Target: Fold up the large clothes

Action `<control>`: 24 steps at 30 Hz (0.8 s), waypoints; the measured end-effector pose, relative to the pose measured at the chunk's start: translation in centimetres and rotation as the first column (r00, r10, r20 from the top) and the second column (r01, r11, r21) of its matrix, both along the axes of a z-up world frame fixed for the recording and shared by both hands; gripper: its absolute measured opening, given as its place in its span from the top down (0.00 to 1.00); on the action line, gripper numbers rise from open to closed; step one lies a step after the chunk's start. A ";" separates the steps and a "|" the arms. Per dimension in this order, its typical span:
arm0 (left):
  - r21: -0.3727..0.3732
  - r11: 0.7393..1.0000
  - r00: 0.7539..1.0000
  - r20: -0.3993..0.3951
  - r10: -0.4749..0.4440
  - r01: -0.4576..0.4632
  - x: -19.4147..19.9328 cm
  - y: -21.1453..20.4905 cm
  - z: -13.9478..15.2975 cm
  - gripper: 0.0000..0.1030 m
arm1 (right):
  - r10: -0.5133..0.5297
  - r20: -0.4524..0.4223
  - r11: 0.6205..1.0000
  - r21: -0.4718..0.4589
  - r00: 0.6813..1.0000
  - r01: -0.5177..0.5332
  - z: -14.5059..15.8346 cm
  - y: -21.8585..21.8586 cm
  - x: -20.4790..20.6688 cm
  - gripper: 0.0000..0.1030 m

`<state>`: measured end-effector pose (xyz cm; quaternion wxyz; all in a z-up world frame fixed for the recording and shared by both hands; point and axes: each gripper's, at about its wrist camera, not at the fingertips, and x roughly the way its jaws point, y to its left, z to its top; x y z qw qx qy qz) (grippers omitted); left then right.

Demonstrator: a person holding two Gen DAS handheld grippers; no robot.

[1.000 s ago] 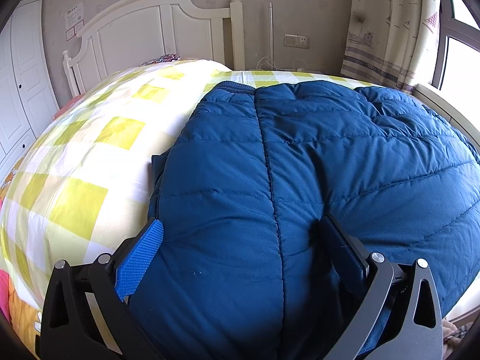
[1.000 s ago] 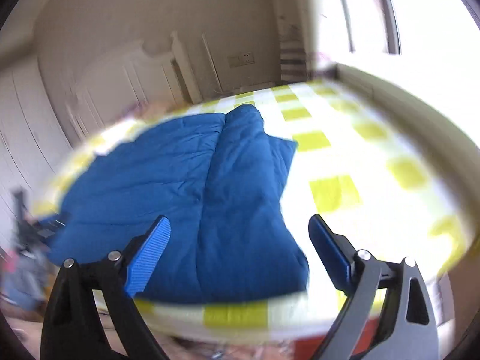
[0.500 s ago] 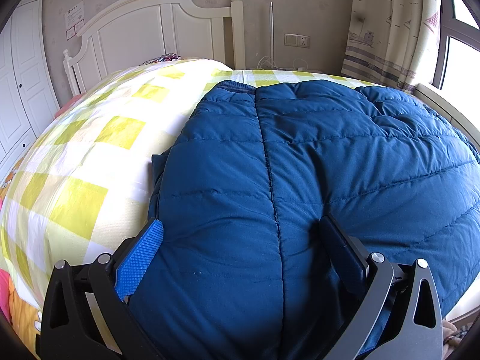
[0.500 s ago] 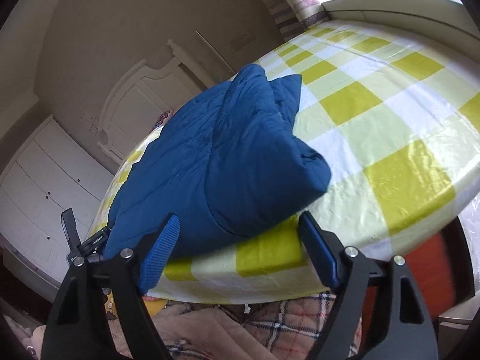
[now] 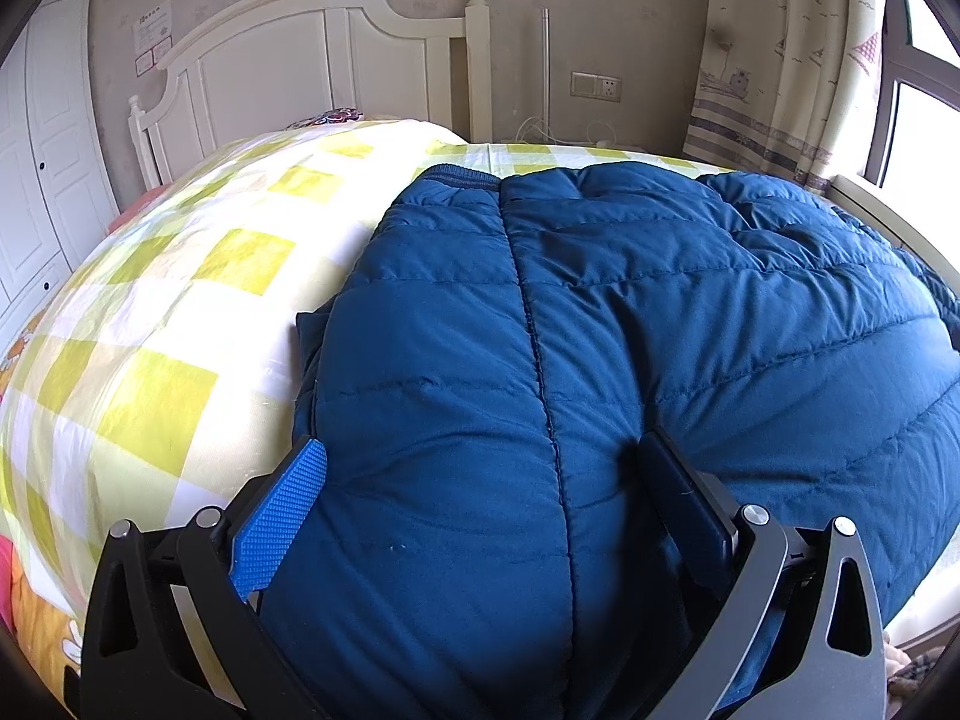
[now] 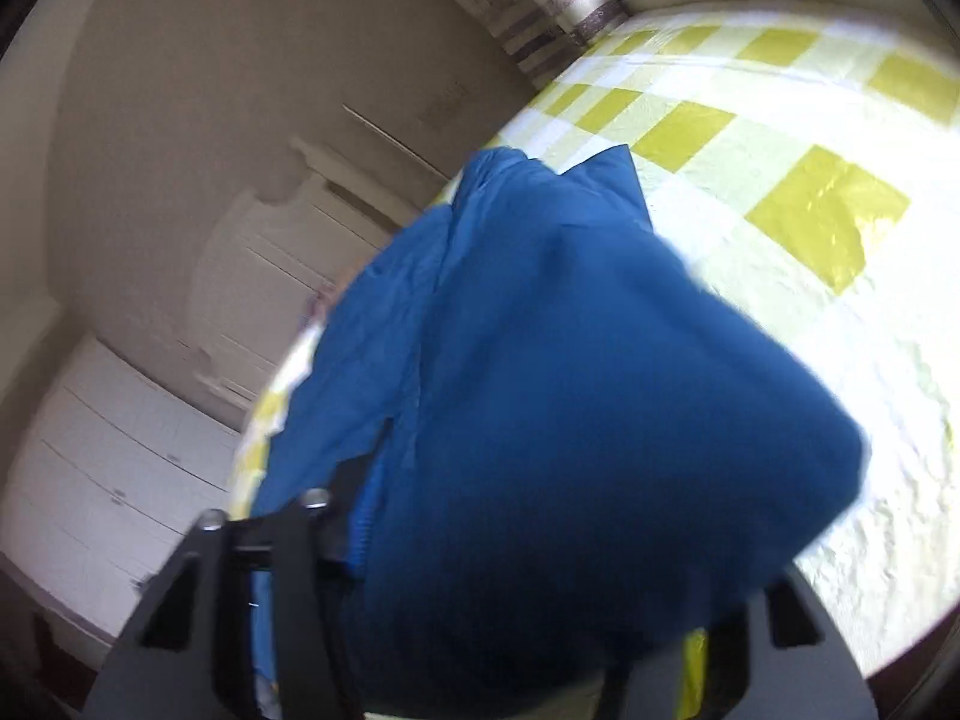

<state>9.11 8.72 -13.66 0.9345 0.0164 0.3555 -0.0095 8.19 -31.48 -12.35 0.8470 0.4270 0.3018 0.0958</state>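
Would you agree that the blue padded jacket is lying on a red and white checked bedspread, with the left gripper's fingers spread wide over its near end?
Not quite: the bedspread is yellow-green and white checked, not red and white, as the left wrist view shows. The rest holds: the blue padded jacket lies on it, and the left gripper has its fingers spread wide over its near end.

A blue jacket [image 5: 630, 360] of soft quilted cloth with a faint sheen, stitched in puffy bands, is seen on a bed [image 5: 180, 324]. The bed is covered by a yellow-and-white checked cloth with a slightly glossy, crinkled surface. The left gripper [image 5: 480, 480] is made of matt black plastic with silvery metal bolts, and one finger pad [image 5: 282, 516] is of rough, ridged blue plastic. The headboard [image 5: 312, 54] is of smooth, white-painted wood.
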 end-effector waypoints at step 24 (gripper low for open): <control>0.224 0.966 0.983 -0.154 -0.097 0.130 15.6 -18.5 6.1 0.04 | 0.013 0.216 0.997 -0.081 0.976 0.005 4.0 -3.0 -9.1 0.74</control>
